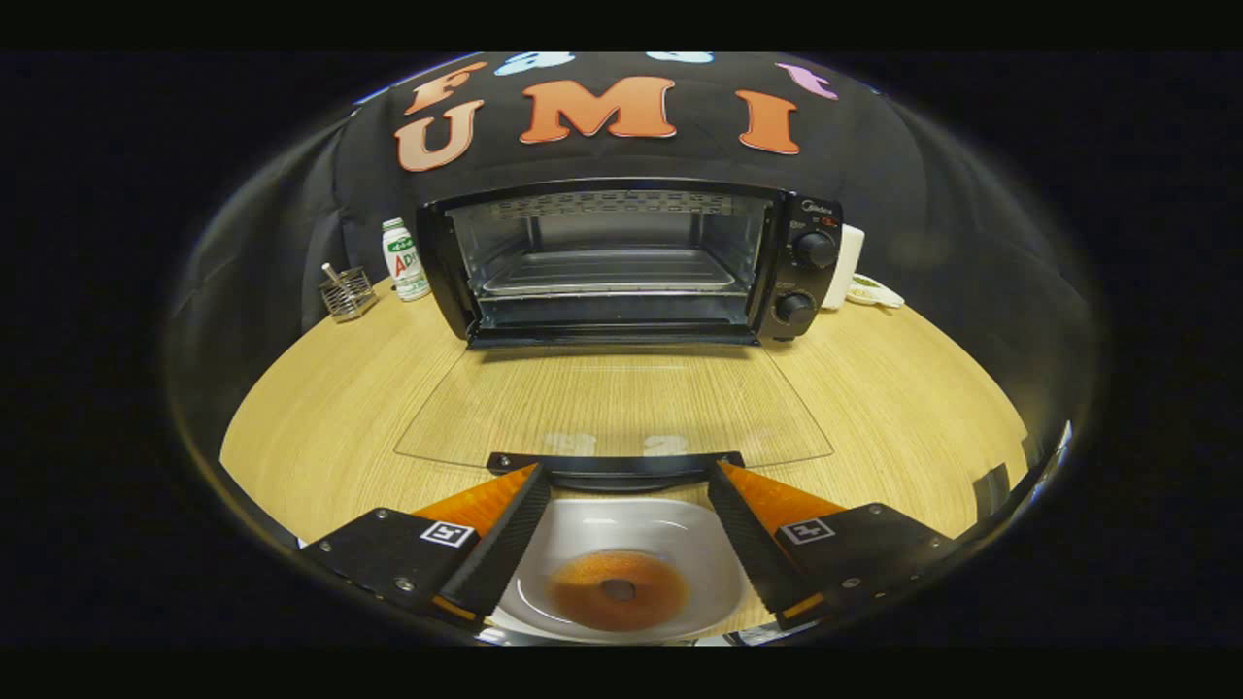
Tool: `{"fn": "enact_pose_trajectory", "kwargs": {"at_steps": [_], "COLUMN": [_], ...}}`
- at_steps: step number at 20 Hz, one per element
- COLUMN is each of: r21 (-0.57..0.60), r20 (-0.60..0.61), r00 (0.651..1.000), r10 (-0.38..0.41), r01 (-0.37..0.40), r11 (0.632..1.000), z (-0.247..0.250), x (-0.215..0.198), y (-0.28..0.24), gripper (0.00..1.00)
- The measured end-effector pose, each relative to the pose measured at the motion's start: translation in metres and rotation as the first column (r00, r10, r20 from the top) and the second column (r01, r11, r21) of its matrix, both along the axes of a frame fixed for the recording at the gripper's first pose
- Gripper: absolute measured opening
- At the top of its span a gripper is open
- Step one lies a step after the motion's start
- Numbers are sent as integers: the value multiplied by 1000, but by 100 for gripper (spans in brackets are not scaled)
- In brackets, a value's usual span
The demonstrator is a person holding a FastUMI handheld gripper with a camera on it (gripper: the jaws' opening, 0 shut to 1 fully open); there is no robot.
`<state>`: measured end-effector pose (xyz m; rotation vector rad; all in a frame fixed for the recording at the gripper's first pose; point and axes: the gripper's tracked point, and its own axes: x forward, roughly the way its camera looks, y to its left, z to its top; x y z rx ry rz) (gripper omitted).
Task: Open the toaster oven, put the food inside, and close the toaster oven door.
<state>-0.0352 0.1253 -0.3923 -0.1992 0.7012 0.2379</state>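
On a wooden table [320, 427], going left to right along the back: a small wire holder [347, 293], a white bottle [405, 259], then a black toaster oven [631, 262] with two knobs [814, 249] on its right side, and something white [853, 262] just beyond it. The oven's glass door [612, 408] lies folded down flat, so the opening step looks done, and a tray [607, 274] sits inside. In front of the door's handle [615, 468], the claw [620, 515] is spread wide, its fingers either side of a white plate [621, 529] carrying a brown ring-shaped doughnut [619, 589]. Whether they touch the plate, I cannot tell. Loading the food and closing the door remain.
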Motion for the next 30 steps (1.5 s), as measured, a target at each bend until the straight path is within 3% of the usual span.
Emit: {"fn": "enact_pose_trajectory", "kwargs": {"at_steps": [11, 24, 30], "r21": [3, -26, -41], "r20": [7, -121, -149], "r00": [1000, 992, 989], "r10": [-12, 20, 1], "r01": [12, -23, -7], "r11": [1000, 999, 999], "z": [28, -12, -22], "x": [-58, -105, -103], "y": [-29, -24, -30], "gripper": [98, 99, 87]}}
